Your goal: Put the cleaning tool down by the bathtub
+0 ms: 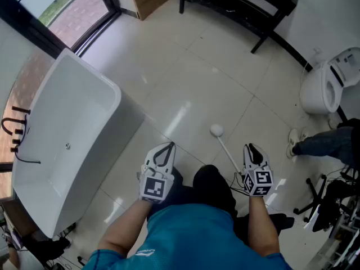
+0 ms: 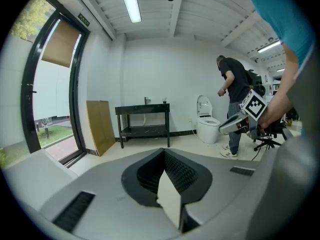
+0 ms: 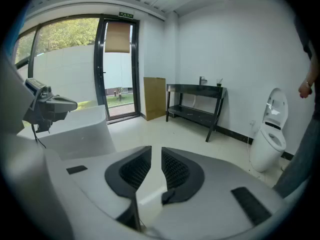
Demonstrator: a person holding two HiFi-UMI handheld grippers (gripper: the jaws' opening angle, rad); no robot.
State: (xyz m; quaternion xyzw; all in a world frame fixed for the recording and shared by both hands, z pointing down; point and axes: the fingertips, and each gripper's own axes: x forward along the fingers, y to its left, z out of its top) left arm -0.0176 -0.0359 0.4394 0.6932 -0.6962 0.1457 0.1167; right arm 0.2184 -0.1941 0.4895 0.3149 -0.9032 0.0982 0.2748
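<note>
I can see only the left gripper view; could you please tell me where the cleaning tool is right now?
Observer: The right gripper holds the cleaning tool by its handle, round white head out ahead over the floor.
Operator: And where is the bathtub from it?
Observer: The bathtub stands to its left, apart from it, with floor tiles between them.
Operator: Is anything inside the tub?
Observer: Nothing shows there but its drain.

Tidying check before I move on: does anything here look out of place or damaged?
Nothing spilled or broken. Only the white cleaning tool stands out: its round head is over open floor beside the right tongs, well apart from the bathtub.
</note>
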